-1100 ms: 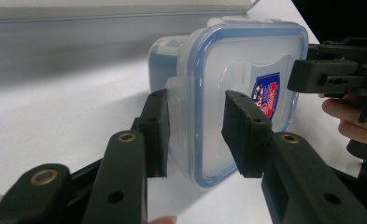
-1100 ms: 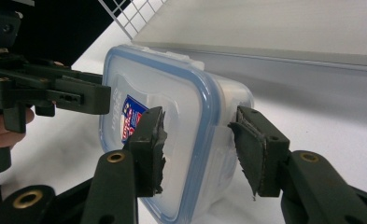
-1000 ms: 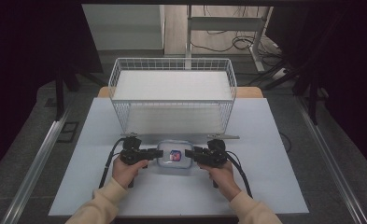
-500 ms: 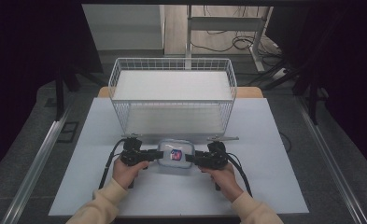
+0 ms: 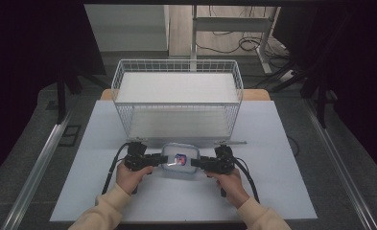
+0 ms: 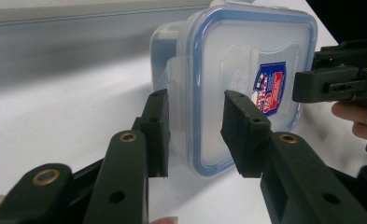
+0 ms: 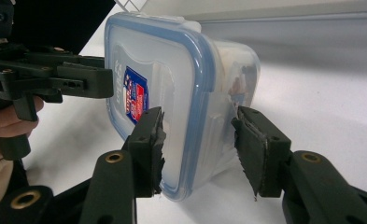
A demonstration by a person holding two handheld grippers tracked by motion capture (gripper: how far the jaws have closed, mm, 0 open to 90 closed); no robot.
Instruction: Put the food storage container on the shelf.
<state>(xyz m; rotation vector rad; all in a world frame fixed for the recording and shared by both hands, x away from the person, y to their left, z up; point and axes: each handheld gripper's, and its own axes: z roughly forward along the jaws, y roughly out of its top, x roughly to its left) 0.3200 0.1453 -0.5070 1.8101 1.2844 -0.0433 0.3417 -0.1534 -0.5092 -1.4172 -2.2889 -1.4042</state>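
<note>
Left gripper (image 6: 195, 133) and right gripper (image 7: 197, 151) each clamped a side latch of the lidded container (image 5: 180, 159); table (image 5: 282, 143) beneath.

You had even overhead light on the white table (image 5: 272, 143), bright against black, underexposed surroundings. Your high view was soft and slightly grainy. In both gripper views the near black jaws blurred at the bottom edge, while the container (image 6: 246, 70) lid showed mild glare.
</note>
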